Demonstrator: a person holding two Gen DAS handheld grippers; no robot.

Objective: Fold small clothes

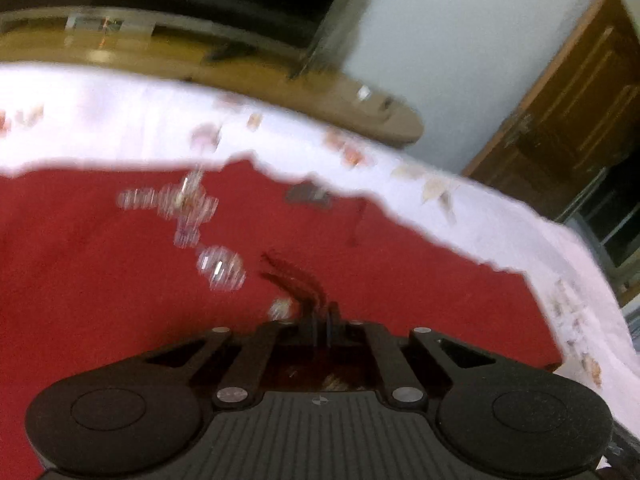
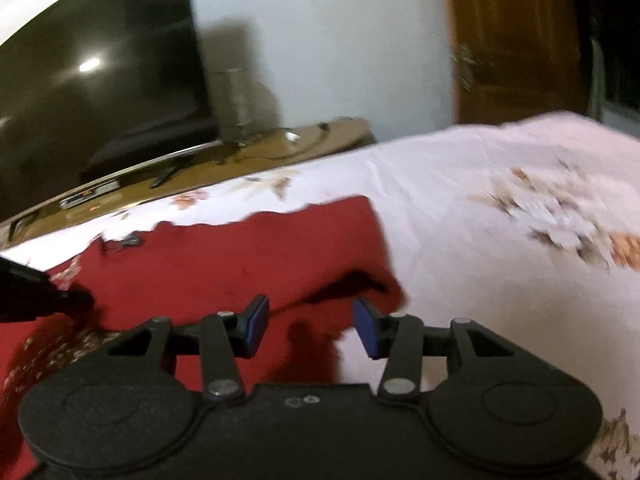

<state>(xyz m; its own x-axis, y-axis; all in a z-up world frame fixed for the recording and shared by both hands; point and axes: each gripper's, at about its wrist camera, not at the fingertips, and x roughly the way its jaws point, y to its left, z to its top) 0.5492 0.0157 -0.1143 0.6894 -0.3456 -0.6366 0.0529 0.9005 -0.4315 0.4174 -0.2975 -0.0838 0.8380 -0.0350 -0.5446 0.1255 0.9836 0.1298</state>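
The red cloth (image 1: 360, 240) lies spread on a white flowered sheet (image 1: 120, 120). Its far edge is wavy and stops before the edge of the sheet, so a white band stays free behind it. In the right wrist view the right edge of the cloth folds under near a corner, and the sheet (image 2: 480, 220) to the right of it is bare and wide. Behind the sheet stands a wooden shelf (image 2: 280, 148) with a dark screen (image 2: 100, 80), then a pale wall and a brown door (image 2: 512, 40).

The left claw (image 1: 322, 320) is clenched, low over the cloth; dark red cloth bunches at its tips, but the blur hides whether it is pinched. The right claw (image 2: 310, 326) is released, its blue pads (image 2: 258, 322) apart above the right part of the cloth, touching nothing. No writing can be read
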